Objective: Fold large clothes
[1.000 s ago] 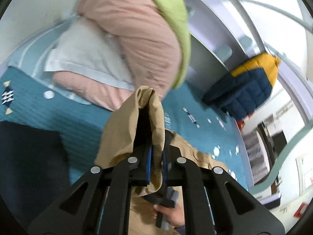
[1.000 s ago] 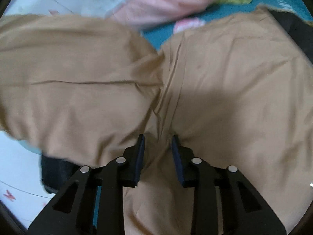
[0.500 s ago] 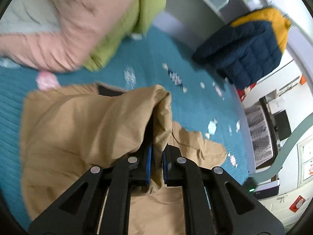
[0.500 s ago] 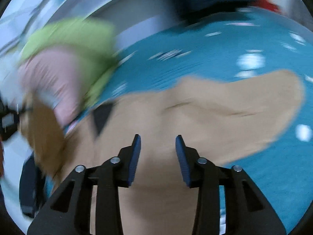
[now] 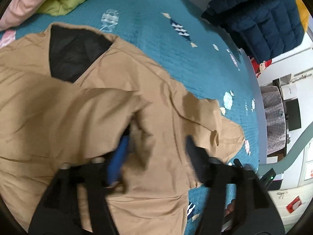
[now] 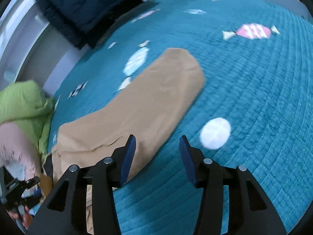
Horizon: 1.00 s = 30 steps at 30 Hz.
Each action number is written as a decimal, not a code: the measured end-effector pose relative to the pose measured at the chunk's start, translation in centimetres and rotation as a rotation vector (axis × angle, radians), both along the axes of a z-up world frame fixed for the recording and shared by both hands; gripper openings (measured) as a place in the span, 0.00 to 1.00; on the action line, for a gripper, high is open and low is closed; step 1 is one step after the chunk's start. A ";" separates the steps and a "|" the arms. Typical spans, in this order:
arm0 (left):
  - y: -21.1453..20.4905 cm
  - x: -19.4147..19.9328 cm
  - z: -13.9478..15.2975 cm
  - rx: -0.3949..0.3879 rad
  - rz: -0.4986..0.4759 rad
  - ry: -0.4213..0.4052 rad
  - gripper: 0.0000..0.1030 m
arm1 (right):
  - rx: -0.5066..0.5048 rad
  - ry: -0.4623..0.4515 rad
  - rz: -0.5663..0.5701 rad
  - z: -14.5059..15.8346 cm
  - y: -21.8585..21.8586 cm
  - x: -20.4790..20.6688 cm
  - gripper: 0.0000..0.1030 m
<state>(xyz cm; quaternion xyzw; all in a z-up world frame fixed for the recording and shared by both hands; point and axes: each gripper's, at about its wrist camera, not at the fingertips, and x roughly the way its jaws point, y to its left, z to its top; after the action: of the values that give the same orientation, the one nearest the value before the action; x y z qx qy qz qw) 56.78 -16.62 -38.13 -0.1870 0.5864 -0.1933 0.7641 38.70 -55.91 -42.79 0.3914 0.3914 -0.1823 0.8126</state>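
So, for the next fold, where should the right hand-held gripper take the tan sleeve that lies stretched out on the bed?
Probably at the cuff end of the tan sleeve, the squared far tip. It lies flat and free on the teal quilt, with open bedding around it. Come from above and from the open right side; the right hand-held gripper has its jaws opening, with nothing between them.

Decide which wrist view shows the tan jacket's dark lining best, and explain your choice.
The left wrist view: the tan jacket fills it, and the dark lining sits exposed at its open neck. The right wrist view shows only a long tan sleeve lying on the teal quilt; there the lining is only a dark sliver at the left edge.
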 end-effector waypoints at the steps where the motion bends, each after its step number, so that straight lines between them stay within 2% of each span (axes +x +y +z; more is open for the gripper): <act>1: -0.3 -0.2 0.6 0.001 0.002 -0.018 0.73 | 0.019 -0.002 -0.013 -0.1 -0.7 -0.7 0.44; 4: -1.9 -1.0 1.5 -0.023 -0.068 -0.058 0.74 | 0.049 -0.001 -0.061 -0.7 -1.9 -1.3 0.45; 6: -3.6 -1.4 1.0 -0.002 -0.114 -0.047 0.74 | 0.063 -0.004 -0.092 -1.1 -2.6 -1.8 0.46; 9: -4.8 -1.9 0.7 0.048 -0.114 -0.048 0.74 | 0.088 -0.004 -0.125 -1.7 -3.7 -2.4 0.46; 12: -5.6 -2.7 0.8 0.172 -0.139 -0.045 0.84 | 0.098 -0.002 -0.142 -2.0 -4.2 -2.6 0.46; 14: -6.1 -2.7 0.5 0.245 -0.169 0.012 0.85 | 0.096 -0.006 -0.142 -1.9 -4.4 -2.6 0.46; 15: -5.8 -2.6 0.4 0.249 -0.172 0.044 0.85 | 0.096 -0.011 -0.142 -2.0 -4.4 -2.5 0.46; 18: -5.0 -2.9 2.4 0.118 -0.129 0.050 0.85 | 0.117 -0.033 -0.150 -2.4 -4.6 -2.2 0.47; 20: -5.2 -3.3 4.5 0.094 -0.145 -0.028 0.88 | 0.129 -0.051 -0.155 -2.5 -4.8 -2.0 0.48; 22: -6.2 -3.7 5.3 0.114 -0.191 -0.116 0.88 | 0.129 -0.077 -0.153 -2.5 -5.1 -1.6 0.48; 24: -7.0 -3.8 4.8 0.145 -0.209 -0.145 0.88 | 0.127 -0.110 -0.138 -2.5 -5.6 -0.9 0.48; 26: -7.5 -3.7 3.3 0.200 -0.207 -0.173 0.88 | 0.166 -0.139 -0.137 -2.9 -6.0 -0.6 0.48; 28: -7.4 -3.4 1.0 0.256 -0.199 -0.145 0.86 | 0.198 -0.150 -0.149 -3.4 -6.1 -0.3 0.48; 30: -7.4 -3.3 -0.7 0.233 -0.219 -0.102 0.78 | 0.200 -0.157 -0.151 -3.6 -6.2 0.0 0.48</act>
<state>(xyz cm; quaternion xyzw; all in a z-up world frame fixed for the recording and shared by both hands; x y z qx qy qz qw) 53.45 -24.05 -38.80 -0.0223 0.5822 -0.2154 0.7837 38.73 -62.14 -46.37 0.5120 0.3121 -0.1720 0.7816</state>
